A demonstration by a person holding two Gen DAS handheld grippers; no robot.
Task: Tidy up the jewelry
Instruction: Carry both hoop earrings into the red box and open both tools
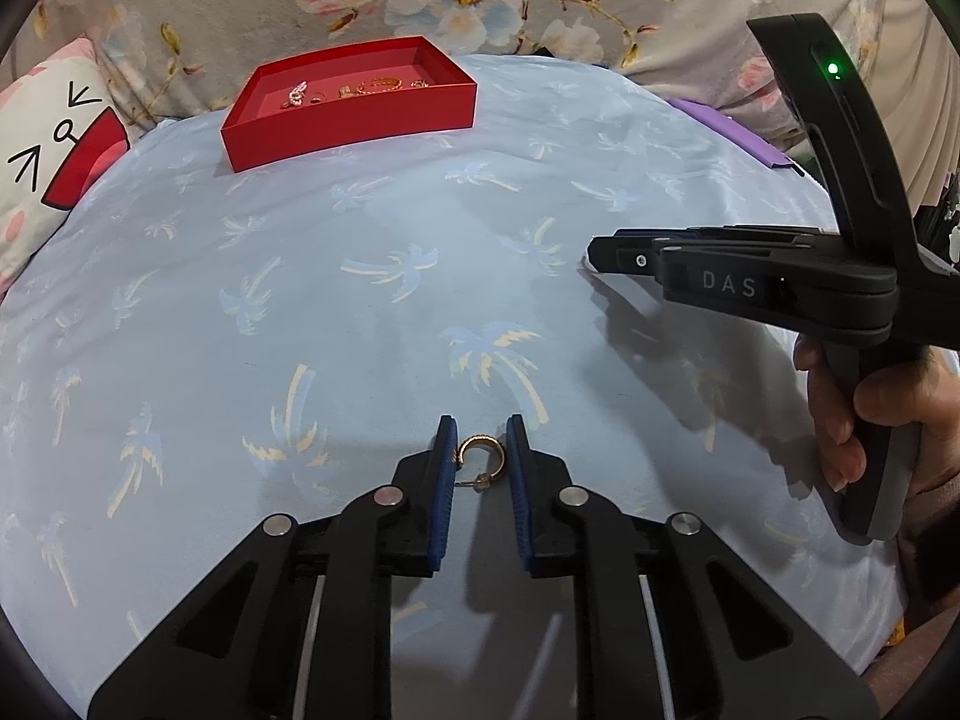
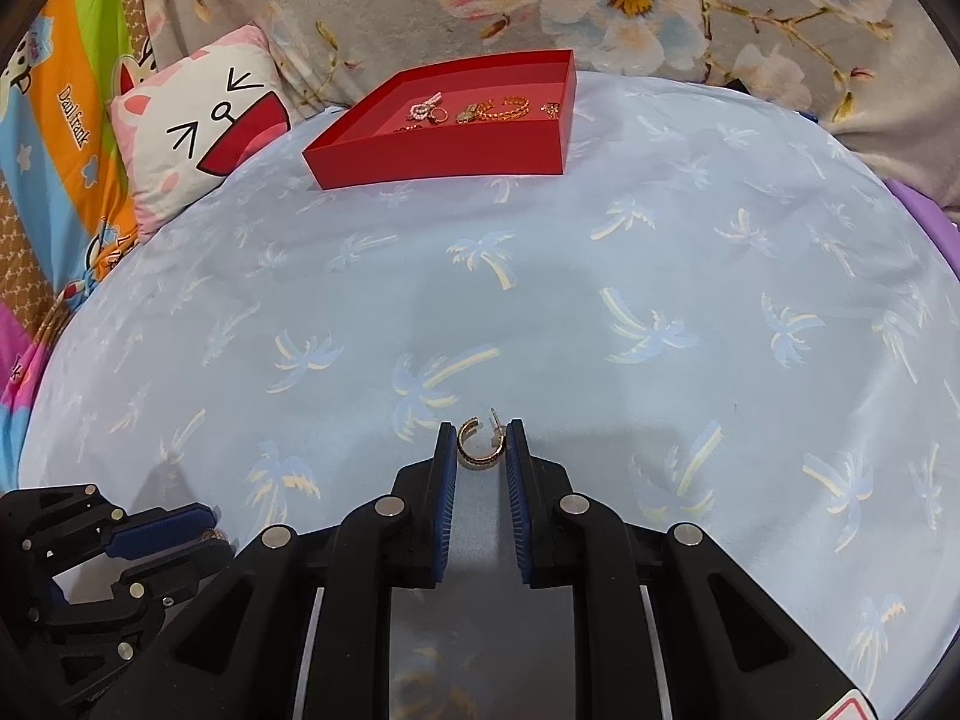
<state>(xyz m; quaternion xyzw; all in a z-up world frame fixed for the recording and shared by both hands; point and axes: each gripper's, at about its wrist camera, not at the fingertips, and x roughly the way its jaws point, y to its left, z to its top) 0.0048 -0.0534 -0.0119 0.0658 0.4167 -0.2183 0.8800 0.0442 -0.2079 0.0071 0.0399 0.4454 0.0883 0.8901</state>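
Slippage is the danger: each gripper, left point(image 1: 480, 450) and right point(image 2: 480, 447), pinches a thin gold hoop earring point(image 1: 478, 457) point(image 2: 480, 447) narrowly near the blue cloth point(image 1: 360, 300), and either could twist free before the far red tray point(image 1: 342, 129).

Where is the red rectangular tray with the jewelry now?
In both wrist views the red rectangular tray sits at the far edge of the pale blue palm-print cloth, left of centre, beside the cat-face pillow.

Open palm-print cloth point(image 2: 540, 312) up to the red tray point(image 2: 438, 165), pillow point(image 2: 198, 138) leftward (off the path)
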